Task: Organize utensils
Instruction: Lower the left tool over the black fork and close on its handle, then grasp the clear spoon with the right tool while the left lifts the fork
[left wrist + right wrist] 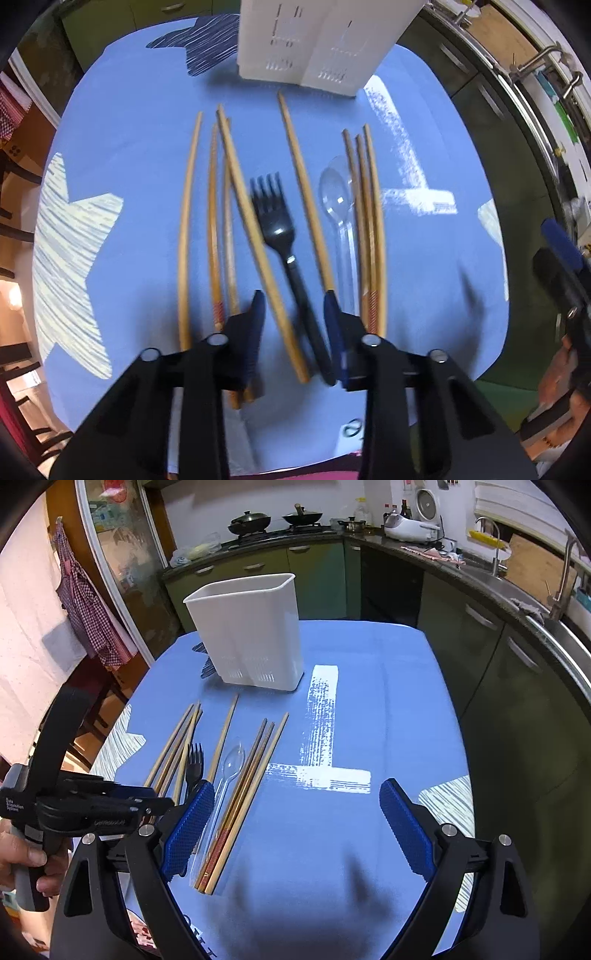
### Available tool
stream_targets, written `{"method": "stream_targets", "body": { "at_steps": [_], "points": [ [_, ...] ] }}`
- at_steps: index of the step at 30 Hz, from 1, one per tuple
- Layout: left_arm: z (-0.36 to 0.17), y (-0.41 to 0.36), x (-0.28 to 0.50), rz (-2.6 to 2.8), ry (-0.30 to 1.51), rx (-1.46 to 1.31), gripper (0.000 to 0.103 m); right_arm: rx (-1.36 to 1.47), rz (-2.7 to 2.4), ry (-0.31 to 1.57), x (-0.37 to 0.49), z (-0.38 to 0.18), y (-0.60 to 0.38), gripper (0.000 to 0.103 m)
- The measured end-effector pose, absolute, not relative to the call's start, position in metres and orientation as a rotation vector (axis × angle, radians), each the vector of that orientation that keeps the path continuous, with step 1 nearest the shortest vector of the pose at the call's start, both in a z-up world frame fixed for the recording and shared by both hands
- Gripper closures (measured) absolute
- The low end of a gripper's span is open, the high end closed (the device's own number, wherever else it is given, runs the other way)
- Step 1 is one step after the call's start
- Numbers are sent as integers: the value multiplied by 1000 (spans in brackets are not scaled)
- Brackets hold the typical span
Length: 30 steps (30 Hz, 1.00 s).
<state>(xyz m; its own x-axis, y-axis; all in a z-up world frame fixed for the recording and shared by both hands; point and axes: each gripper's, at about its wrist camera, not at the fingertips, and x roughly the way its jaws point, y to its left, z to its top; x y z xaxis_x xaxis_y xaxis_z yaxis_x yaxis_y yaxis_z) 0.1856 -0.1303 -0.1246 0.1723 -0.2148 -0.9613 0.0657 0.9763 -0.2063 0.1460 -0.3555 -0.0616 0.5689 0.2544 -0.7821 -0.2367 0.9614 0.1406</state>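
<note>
Several wooden chopsticks point(236, 192) lie side by side on the blue tablecloth point(140, 147), with a black plastic fork point(284, 236) and a clear plastic spoon point(338, 206) among them. A white utensil holder point(314, 40) stands at the far side; it also shows in the right wrist view point(251, 631). My left gripper point(295, 306) is open, low over the near ends, with its fingers on either side of the fork handle and one chopstick. My right gripper point(299, 812) is open and empty above bare cloth, right of the spoon point(231, 764) and chopsticks point(243, 786).
The table edge point(454, 716) drops off to green kitchen cabinets point(498, 657) on the right. A counter with a sink point(546, 613) and stove with woks point(273, 518) runs behind. Wooden chairs point(14, 221) stand left of the table.
</note>
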Motion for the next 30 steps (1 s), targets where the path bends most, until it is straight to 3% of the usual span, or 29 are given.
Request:
{"method": "stream_targets", "body": {
  "at_steps": [16,26,28,29,30],
  "points": [
    [-156,-146,213,-66,1463,-108,92,55,341,915,146,-64,-368,12],
    [-140,-155,216,-113,1370,-56,94,7,336,1005,159,-69,-351,13],
    [-129,-153,214,-136,1328,-62,94,19,337,1052,168,-74,-347,19],
    [-123,-151,212,-149,1312,-68,94,29,334,1079,174,-78,-344,30],
    [-117,-149,211,-163,1293,-74,94,30,323,1104,179,-82,-340,49]
  ]
}}
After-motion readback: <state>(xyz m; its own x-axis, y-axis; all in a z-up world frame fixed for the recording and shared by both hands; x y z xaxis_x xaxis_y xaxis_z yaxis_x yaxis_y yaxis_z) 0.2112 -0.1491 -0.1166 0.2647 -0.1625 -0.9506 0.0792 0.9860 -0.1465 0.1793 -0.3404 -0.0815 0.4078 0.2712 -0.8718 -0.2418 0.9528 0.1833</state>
